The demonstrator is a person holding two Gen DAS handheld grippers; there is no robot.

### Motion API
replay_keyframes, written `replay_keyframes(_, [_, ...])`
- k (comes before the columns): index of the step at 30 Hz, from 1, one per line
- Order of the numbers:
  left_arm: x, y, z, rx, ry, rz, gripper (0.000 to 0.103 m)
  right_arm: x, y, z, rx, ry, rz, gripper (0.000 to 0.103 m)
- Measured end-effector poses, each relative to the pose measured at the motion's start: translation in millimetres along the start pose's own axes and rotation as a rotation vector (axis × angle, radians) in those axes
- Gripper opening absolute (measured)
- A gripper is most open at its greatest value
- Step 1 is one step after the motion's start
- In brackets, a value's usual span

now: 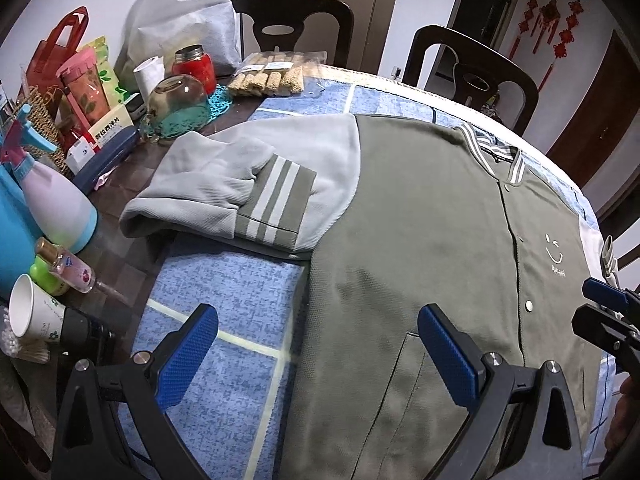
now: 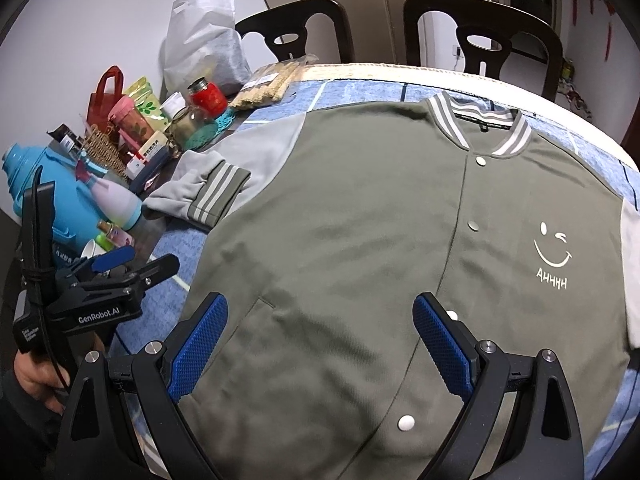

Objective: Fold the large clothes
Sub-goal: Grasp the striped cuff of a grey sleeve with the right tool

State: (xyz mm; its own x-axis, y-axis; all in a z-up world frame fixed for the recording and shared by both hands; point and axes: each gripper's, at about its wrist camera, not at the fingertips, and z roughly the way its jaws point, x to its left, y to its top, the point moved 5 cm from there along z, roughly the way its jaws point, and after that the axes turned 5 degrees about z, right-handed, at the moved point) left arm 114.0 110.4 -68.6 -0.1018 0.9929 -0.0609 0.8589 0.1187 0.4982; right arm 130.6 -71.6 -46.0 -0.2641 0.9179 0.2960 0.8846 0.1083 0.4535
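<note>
An olive-green snap-button jacket (image 1: 432, 216) (image 2: 360, 216) with pale grey sleeves lies face up and flat on a blue patterned cloth. Its left sleeve (image 1: 224, 184) (image 2: 208, 188) is folded back on itself, the striped cuff on top. My left gripper (image 1: 316, 340) is open and empty, above the jacket's lower left edge; it also shows in the right wrist view (image 2: 120, 260). My right gripper (image 2: 320, 332) is open and empty, above the jacket's lower front near the pocket. Its tips show at the right edge of the left wrist view (image 1: 600, 304).
The blue cloth (image 1: 224, 300) covers the table. Clutter crowds the left side: a spray bottle (image 1: 52, 200), paper cup (image 1: 32, 312), upturned glass bowl (image 1: 180, 100), red jar (image 1: 192, 64), snack bags (image 1: 272, 76). Two dark chairs (image 1: 472, 60) stand behind the table.
</note>
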Motion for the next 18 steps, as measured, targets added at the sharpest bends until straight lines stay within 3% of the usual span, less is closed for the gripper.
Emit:
replay_keyframes(5, [3.5,-1.4,8.0,0.012,-0.004,-0.015,0.101,8.2,8.0,12.0,0.015,0.012,-0.019,0.093])
replay_keyframes(12, [30.3,-11.2,17.4,0.035,0.015,-0.075,0.101,39.6,35.7,61.8,0.069,0.081,-0.058,0.072])
replay_keyframes(18, [59.9,-18.1,19.7,0.042,0.050,-0.137,0.101,82.3,61.6,117.9,0.130,0.177,-0.088,0.071])
